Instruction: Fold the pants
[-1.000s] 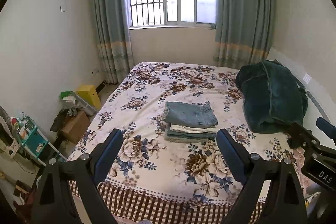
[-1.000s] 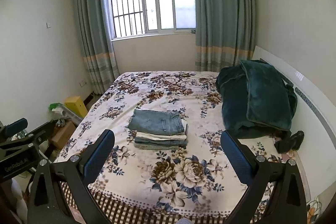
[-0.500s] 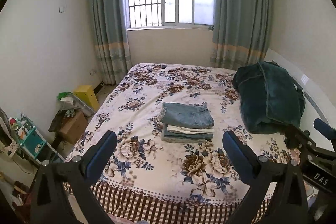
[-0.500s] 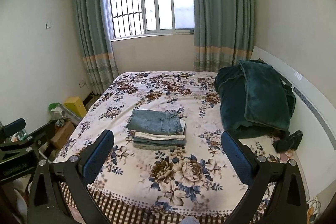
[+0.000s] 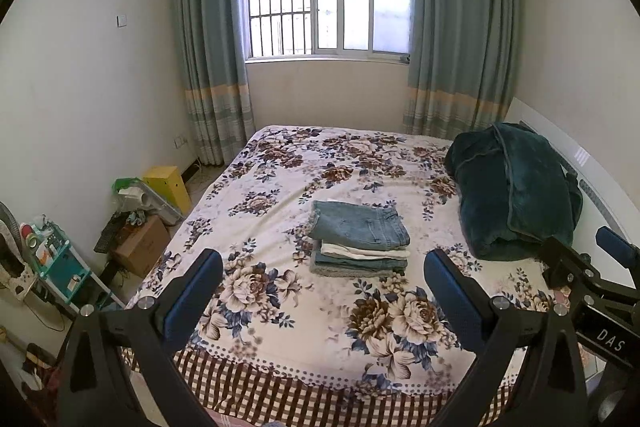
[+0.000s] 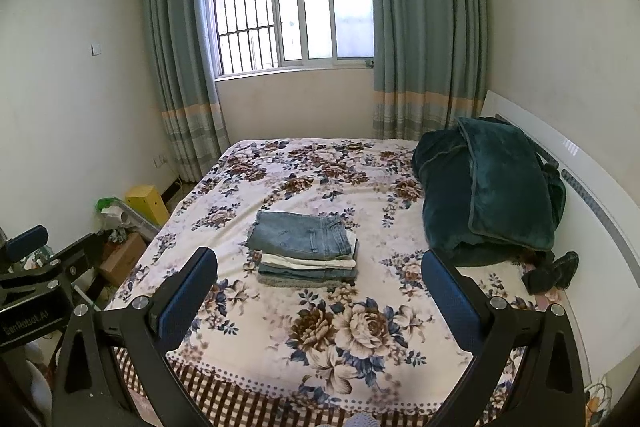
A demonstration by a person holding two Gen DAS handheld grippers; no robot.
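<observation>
Evidently, change: both grippers are drawn back from the bed, so that the foot edge and its checked border are seen in full in both wrist views.
Meaning for the task: the folding is judged finished or paused, since nothing is held and no loose pants are seen on the bedspread.
Pants: a folded denim pair is laid on top of a neat stack of folded garments, near the middle of the bed; in the right wrist view the same pair is seen squarely aligned with the layers beneath.
Left gripper: its jaws are spread wide and empty, held well apart from the stack.
Right gripper: likewise spread wide, with nothing between the pads.
Against the earlier frame: the stack is seen smaller and farther off than a second ago, its shape unaltered; the wide spread of both grippers is unchanged.
Elsewhere: a dark green blanket is bundled by the headboard, untouched.
</observation>
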